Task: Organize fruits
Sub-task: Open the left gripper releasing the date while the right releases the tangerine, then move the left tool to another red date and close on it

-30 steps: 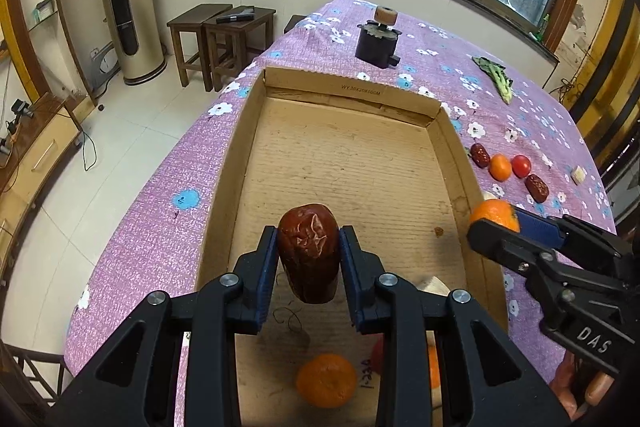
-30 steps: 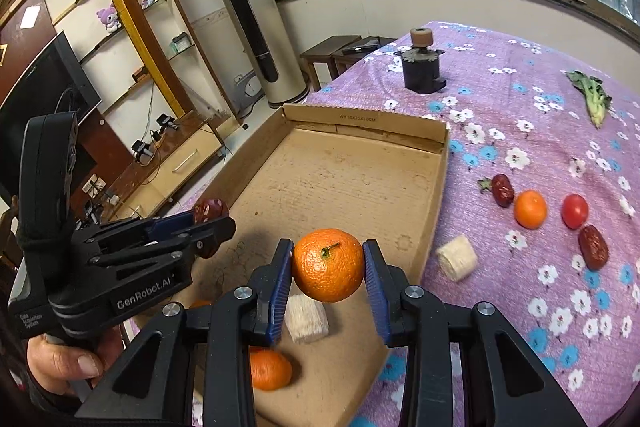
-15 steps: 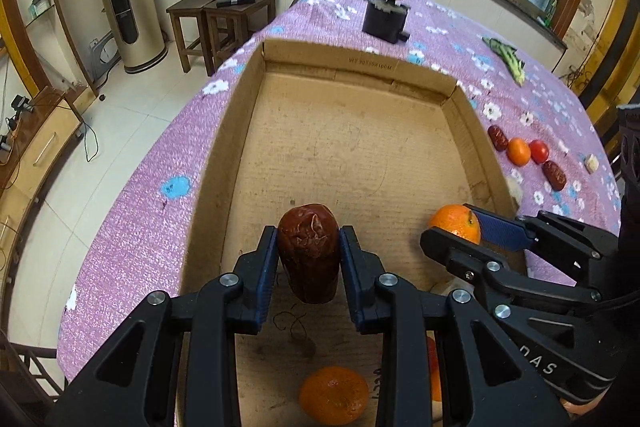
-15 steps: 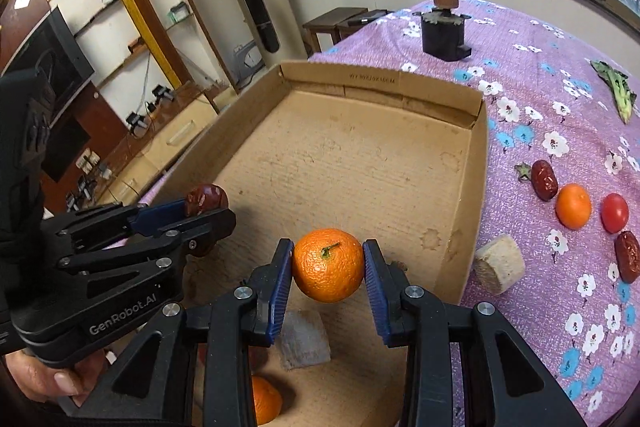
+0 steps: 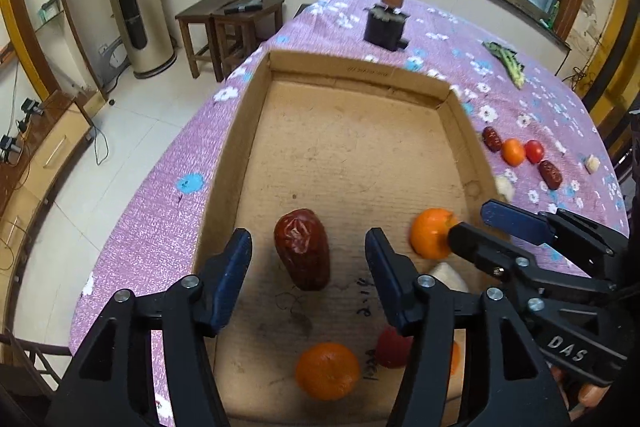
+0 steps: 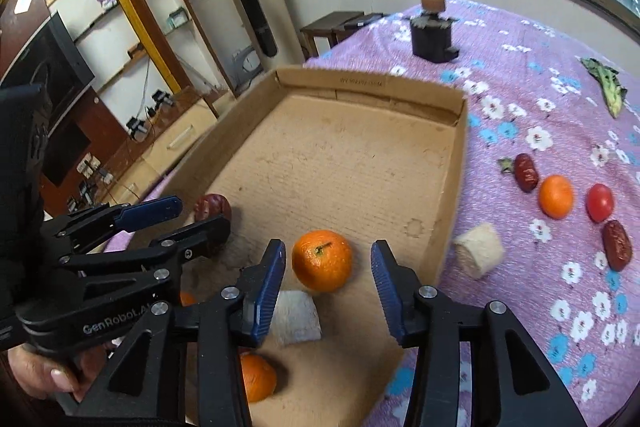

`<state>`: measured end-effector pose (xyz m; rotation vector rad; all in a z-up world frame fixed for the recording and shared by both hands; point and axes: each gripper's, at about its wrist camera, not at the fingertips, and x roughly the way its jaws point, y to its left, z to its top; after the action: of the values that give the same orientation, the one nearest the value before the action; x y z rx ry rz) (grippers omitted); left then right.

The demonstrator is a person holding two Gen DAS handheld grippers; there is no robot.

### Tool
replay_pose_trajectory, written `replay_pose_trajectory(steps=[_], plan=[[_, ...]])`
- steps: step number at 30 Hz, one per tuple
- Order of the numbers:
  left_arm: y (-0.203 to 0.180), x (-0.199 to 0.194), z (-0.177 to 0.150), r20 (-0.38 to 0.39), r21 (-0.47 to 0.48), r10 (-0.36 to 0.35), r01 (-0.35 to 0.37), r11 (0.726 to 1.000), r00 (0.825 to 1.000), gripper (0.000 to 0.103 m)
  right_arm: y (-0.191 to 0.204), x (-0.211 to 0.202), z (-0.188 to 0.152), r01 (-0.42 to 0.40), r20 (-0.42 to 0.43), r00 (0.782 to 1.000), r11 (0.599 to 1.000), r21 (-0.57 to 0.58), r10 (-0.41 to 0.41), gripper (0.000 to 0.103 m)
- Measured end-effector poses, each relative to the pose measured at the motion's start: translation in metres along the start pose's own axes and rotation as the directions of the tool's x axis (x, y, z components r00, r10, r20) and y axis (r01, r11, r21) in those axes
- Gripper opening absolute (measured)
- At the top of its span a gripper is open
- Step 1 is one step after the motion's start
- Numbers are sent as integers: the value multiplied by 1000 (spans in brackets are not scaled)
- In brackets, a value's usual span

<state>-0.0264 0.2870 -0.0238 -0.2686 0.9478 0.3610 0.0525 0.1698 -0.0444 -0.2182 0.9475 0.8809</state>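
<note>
1. the left claw (image 5: pixel 306 259) is spread open, with a gap on each side of the red date (image 5: pixel 303 250) between its blue pads; the date is over the floor of the cardboard box (image 5: pixel 356 73), near the left wall.
2. the right claw (image 6: pixel 328 275) is open too, its pads clear of the orange (image 6: pixel 322 260) between them; the orange is over the box floor near the right wall, and whether it rests there cannot be told.
3. already in the near end of the box: a second orange (image 5: pixel 327 370), a red fruit (image 5: pixel 391 347) partly hidden by the left claw's finger, and a pale cut chunk (image 6: pixel 295 318) just below the released orange.
4. the two claws sit side by side over the near end of the box, so each blocks part of the other's view; the right one covers the box's near right corner in the left wrist view.
5. outside the box on the purple flowered tabletop (image 6: pixel 520 59), to the right: a date (image 6: pixel 525 172), a small orange (image 6: pixel 555 196), a tomato (image 6: pixel 599 202) and another date (image 6: pixel 617 245) in a loose row, with a pale chunk (image 6: pixel 478 254) just beside the box wall.
6. farther off lie a green vegetable (image 6: pixel 607 91) and a black stand with a brown roll on top (image 6: pixel 433 31); wooden stools (image 5: pixel 230 23) stand beyond the tabletop's edge.
</note>
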Motion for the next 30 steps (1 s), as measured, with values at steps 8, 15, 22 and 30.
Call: replay_pose_trajectory(steps=[8,15,22,30], plan=[[-33,-18,-1,26,60,-54,53,997,998,58,-27,-54,-22,24,73,997,998,60,-28,46],[-75,-27,-4,21,133,-110,106,985,994,58,-73,-92,-48,90,95,990,986,143,-104,46],[-117,-31,-9,8,207,-149,144,968,989,58,-113,-122,-68,139,116,979,967,214,-166,46],[-162,-25,-8,-33,257,-213,214,943,977,58,-154,-139,-84,180,117,969,943,279,-220,46]])
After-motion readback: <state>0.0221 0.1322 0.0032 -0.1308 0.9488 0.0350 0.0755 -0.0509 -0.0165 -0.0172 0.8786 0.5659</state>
